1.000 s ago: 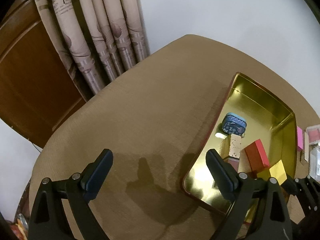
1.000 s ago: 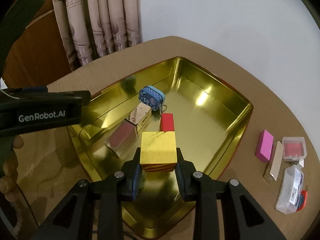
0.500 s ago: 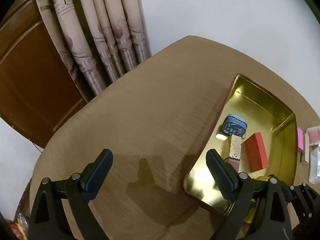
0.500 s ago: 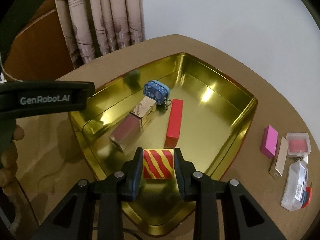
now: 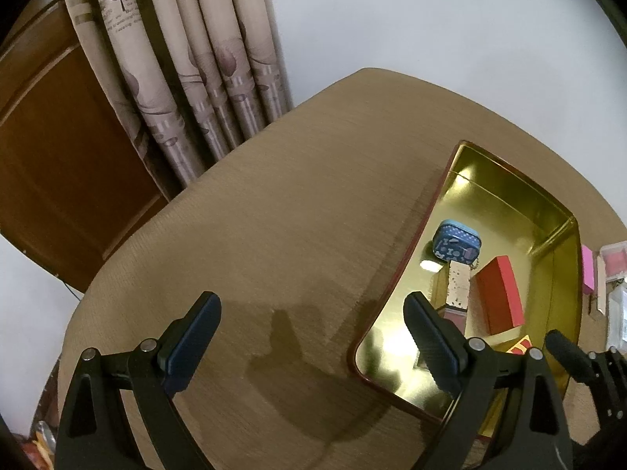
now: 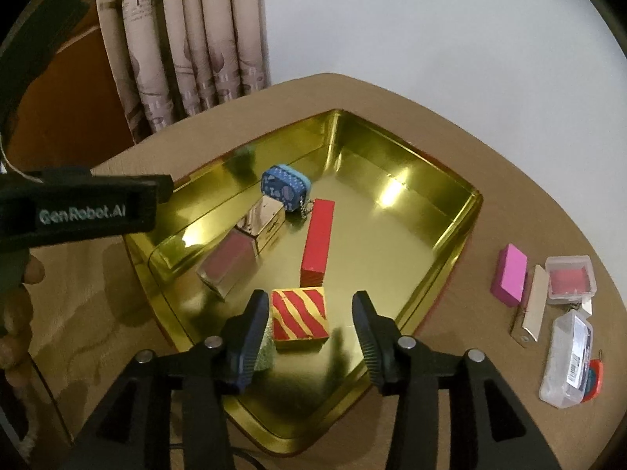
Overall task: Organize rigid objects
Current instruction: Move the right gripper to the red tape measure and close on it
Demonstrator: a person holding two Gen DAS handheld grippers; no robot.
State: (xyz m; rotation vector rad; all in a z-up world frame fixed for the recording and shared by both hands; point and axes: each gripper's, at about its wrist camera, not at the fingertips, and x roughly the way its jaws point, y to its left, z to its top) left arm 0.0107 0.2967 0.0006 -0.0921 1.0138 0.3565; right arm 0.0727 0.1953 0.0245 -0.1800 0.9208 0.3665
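My right tool (image 6: 309,319) is opening, its pads clear of the striped block (image 6: 299,319) resting between them in the gold tray (image 6: 450,235); the pink block (image 6: 510,274) lies right on the bench (image 6: 450,411), nearer this hand; left tool (image 5: 309,333) gapes empty.

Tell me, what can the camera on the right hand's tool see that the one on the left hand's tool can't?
Only the right wrist view shows the right gripper in full, jaws opening around the striped block resting in the tin, plus the clear case and the person's fingers.

Only the left wrist view shows the left gripper, open over bare table, holding nothing.

Both show the gold tin, the blue pouch, the red block, the pink block outside the tin, and the curtain.
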